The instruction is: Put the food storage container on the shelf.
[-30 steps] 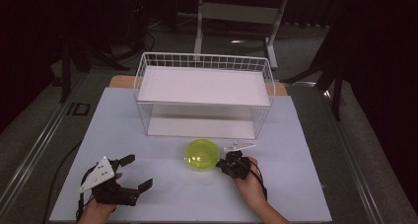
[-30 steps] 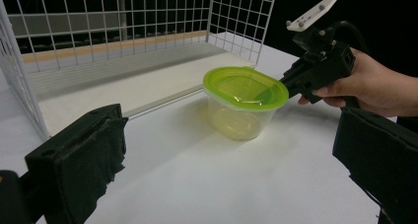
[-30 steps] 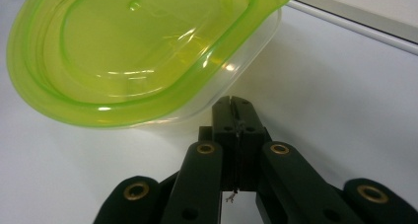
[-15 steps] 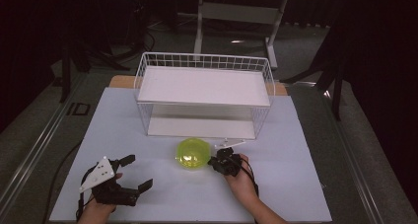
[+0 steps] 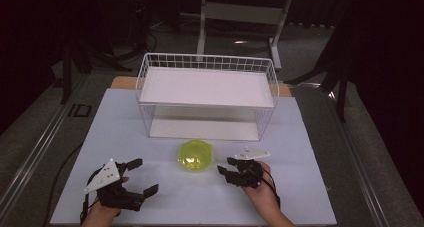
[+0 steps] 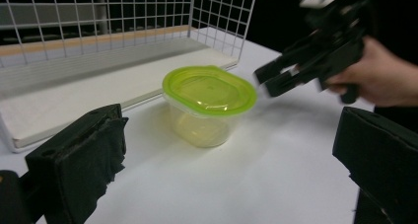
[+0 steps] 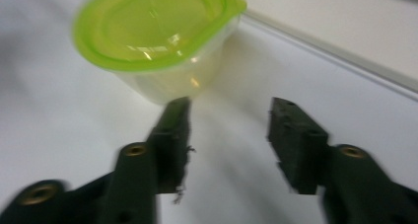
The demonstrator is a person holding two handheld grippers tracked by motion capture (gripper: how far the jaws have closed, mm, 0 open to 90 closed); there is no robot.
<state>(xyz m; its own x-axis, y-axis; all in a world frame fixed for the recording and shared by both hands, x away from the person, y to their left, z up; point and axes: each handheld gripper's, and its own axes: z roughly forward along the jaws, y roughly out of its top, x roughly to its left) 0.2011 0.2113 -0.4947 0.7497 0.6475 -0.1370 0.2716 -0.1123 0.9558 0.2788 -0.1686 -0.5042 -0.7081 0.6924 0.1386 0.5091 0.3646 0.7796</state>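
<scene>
the white table (image 5: pixel 300 137) takes up most of the high view, and on its far half, at about 12 o'clock from the person, stands the white wire basket (image 5: pixel 207 69) with a flat white shelf across the top and an open bay beneath. nothing sits in it or on it.

just in front of the basket, near the table's middle, rests the container with the green lid (image 5: pixel 195 155), lid on, upright, free of both tools. seen along the left gripper's jaws it stands close to the basket's front edge but apart from it.

the right gripper (image 5: pixel 227 170) lies at about 3 o'clock from the container, just beside it, jaws spread with a clear gap and nothing between them; in its own view the container (image 7: pixel 157 41) sits ahead and off to one side of the gap. the left gripper (image 5: pixel 141 178) waits at about 8 o'clock from the container, well apart, jaws spread wide and empty.

judging by this, the step in hand is the approach for a grasp. the next move likely calls for lining the open right jaws up with the container's wall or rim, sliding in and closing gently, since thin plastic may flex or skid.
</scene>
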